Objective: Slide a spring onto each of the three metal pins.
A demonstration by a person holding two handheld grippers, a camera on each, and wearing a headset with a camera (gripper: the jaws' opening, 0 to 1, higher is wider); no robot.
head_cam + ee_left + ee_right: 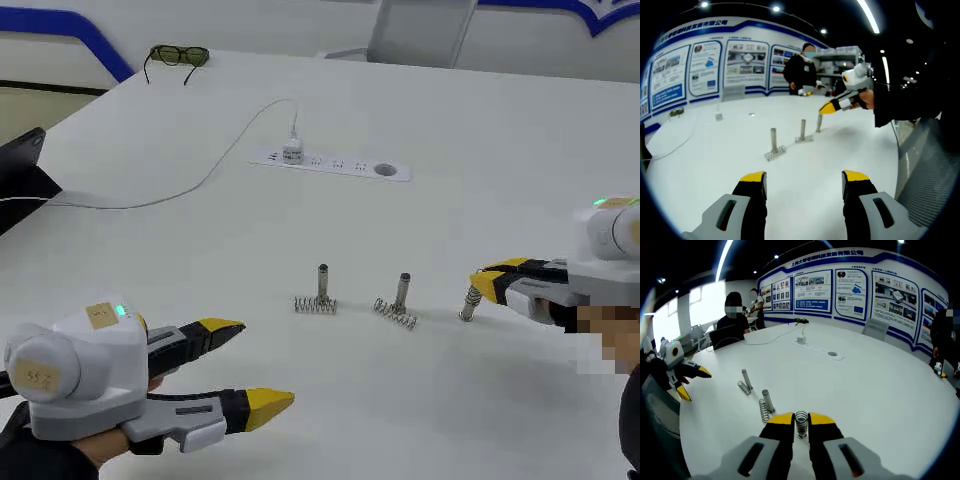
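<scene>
Three metal pins stand in a row on the white table. The left pin (323,281) has a spring (315,304) lying at its foot, and so does the middle pin (403,291) with its spring (396,313). My right gripper (487,282) is shut on a third spring (801,424) at the right pin (468,304), whose coils seem to wrap the pin. My left gripper (248,365) hovers open at the near left, nothing between its fingers. From the left gripper view (804,176) the pins (773,139) stand ahead.
A white power strip (330,164) with a plugged cable (200,180) lies behind the pins. Dark glasses (178,55) rest at the far left and a chair (420,30) stands behind the table. People (801,70) stand in the background.
</scene>
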